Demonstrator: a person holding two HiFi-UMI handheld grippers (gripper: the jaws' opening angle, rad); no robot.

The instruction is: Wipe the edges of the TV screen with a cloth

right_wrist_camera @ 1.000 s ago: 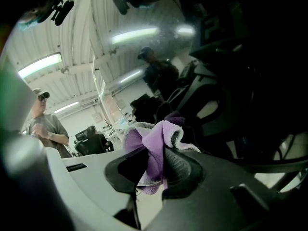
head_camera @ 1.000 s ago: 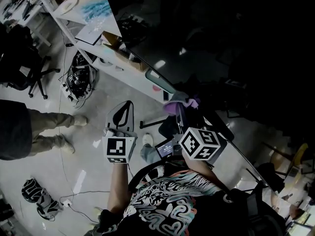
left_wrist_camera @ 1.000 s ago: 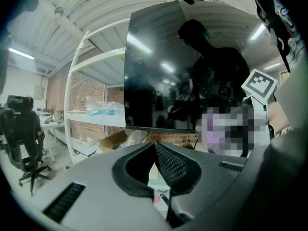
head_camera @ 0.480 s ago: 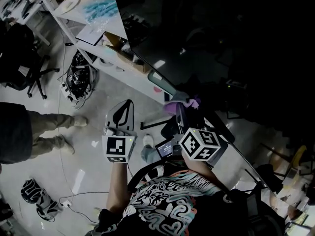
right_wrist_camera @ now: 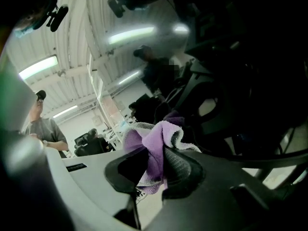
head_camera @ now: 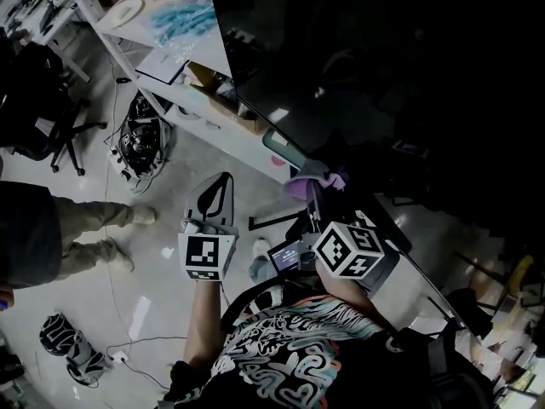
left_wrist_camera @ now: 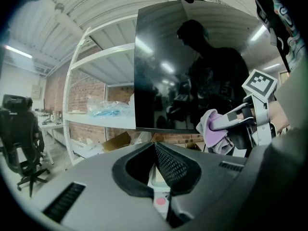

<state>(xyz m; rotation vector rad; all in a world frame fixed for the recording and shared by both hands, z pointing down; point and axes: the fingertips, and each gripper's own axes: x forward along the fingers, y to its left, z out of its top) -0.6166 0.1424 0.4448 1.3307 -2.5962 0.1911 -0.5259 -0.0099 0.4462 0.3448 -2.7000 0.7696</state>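
The TV screen (head_camera: 383, 83) is a large black panel filling the upper right of the head view. A purple cloth (head_camera: 317, 180) is pressed against its lower edge, and my right gripper (head_camera: 312, 189) is shut on it. In the right gripper view the cloth (right_wrist_camera: 155, 141) bunches between the two jaws, with the dark screen (right_wrist_camera: 250, 81) close ahead. My left gripper (head_camera: 216, 184) hangs over the floor left of the TV, jaws together and holding nothing. The left gripper view shows the screen (left_wrist_camera: 192, 66), the cloth (left_wrist_camera: 211, 131) and the right gripper (left_wrist_camera: 231, 122) beyond my left gripper (left_wrist_camera: 155, 147).
A white shelf rack (head_camera: 183, 92) with blue packets and a cardboard box stands behind the TV's left side. A person's legs (head_camera: 85, 228) are at the left, near an office chair (head_camera: 51, 135). Cables (head_camera: 140, 135) and a bag (head_camera: 72, 348) lie on the floor.
The head view has shifted slightly, so the TV and shelf sit a little further right. Both grippers and the cloth have barely moved.
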